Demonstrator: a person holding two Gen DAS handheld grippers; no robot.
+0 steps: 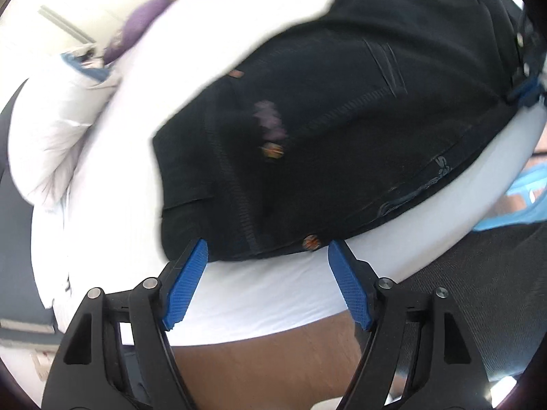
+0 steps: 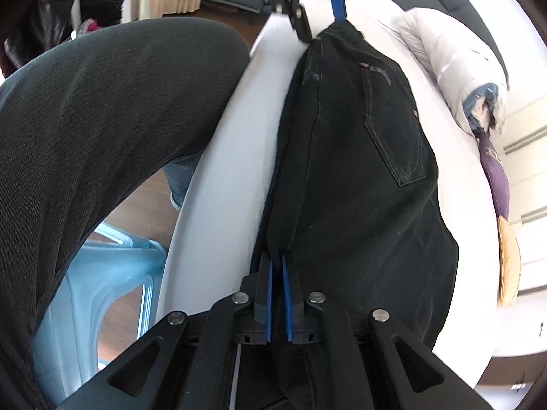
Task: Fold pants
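Black jeans lie folded on a white bed, with rivets and a back pocket showing. My left gripper is open, its blue pads just short of the waist end of the jeans. My right gripper is shut on an edge of the jeans at the other end. The right wrist view shows the left gripper at the far end of the jeans. The left wrist view shows the right gripper at the far right.
A white puffy jacket and a purple garment lie at the far side of the bed. A light blue plastic stool stands on the wooden floor beside the bed. The person's dark-clad leg is close by.
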